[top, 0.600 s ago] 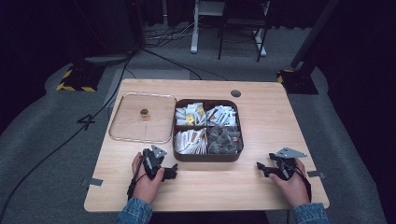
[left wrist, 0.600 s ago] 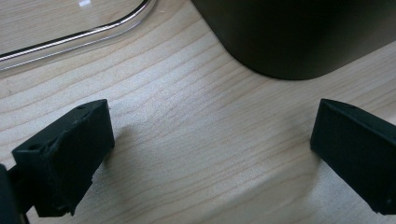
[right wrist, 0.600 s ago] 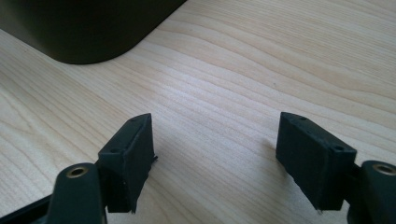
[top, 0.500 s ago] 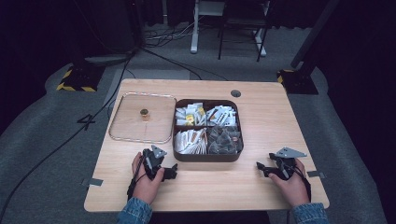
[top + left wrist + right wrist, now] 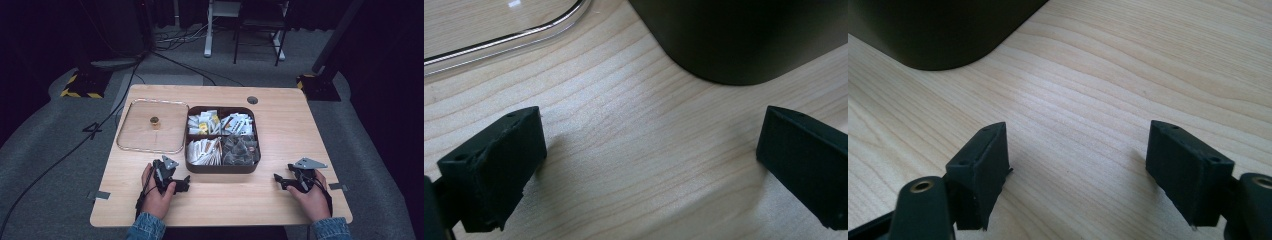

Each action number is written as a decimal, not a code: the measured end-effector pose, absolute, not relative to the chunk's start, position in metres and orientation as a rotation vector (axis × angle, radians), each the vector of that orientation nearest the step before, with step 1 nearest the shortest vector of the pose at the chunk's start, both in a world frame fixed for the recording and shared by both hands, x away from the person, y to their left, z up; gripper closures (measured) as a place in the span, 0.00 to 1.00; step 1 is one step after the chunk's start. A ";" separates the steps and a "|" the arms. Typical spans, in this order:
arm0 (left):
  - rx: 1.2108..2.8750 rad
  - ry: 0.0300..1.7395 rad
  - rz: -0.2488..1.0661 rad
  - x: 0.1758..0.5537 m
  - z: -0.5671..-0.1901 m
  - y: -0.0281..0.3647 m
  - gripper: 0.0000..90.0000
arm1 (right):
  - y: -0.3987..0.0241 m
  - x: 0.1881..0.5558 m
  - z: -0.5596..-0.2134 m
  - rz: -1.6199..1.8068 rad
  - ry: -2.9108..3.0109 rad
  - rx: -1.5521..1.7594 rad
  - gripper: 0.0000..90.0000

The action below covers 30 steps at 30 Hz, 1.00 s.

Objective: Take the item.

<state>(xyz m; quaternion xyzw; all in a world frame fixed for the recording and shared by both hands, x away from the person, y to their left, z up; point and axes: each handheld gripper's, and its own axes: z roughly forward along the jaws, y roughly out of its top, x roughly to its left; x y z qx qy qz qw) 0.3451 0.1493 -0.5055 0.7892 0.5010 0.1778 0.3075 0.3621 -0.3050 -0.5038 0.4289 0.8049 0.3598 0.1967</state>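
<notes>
High view: left gripper [image 5: 184, 183] and right gripper [image 5: 278, 180] rest near the desk's [image 5: 240, 205] front edge, jaws wide (empty), flanking the dark tray [image 5: 220, 166].

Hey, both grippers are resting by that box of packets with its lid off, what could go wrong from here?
1. The packets are heaped loosely in the dark box, so a grab might lift several or spill some.
2. The clear lid lies close beside the left gripper; a sweep could knock it.
3. The right gripper, jaws open, could nudge the box.
</notes>
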 end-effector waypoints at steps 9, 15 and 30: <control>2.087 1.326 0.470 0.345 -0.505 0.149 0.00 | -0.306 0.362 -0.504 1.015 2.258 1.204 0.31; 2.088 1.324 0.469 0.345 -0.505 0.149 0.00 | -0.308 0.357 -0.495 1.113 2.227 1.264 0.44; 2.096 1.310 0.463 0.349 -0.505 0.148 0.00 | -0.305 0.362 -0.449 1.278 2.198 1.306 0.54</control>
